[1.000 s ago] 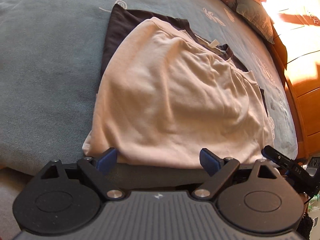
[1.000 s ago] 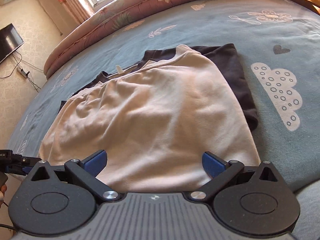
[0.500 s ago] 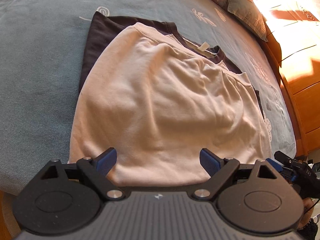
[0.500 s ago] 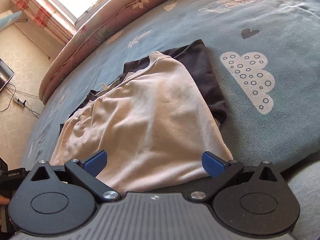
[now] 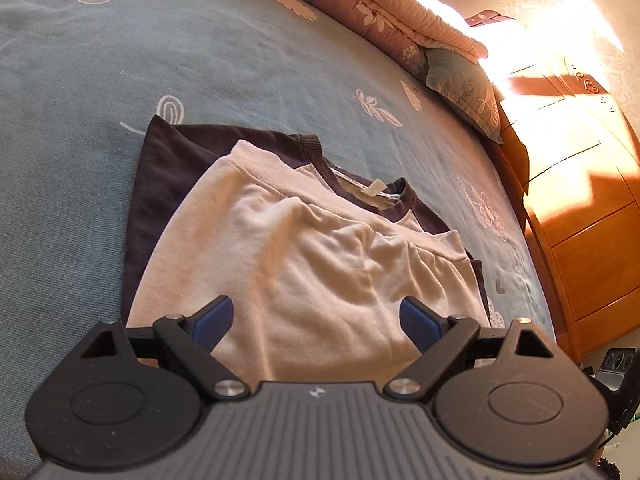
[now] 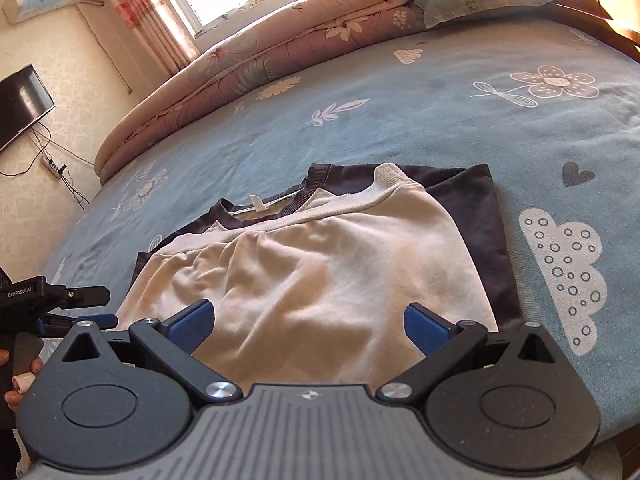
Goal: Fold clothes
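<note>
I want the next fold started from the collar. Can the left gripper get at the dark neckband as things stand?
Probably yes. The left gripper hangs with jaws open over the near hem of the cream shirt, and nothing stands between it and the dark neckband beyond.

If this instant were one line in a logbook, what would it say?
task: fold clothes | left gripper: open, empty | right gripper: open, empty | cream shirt: atop dark shirt | bed
</note>
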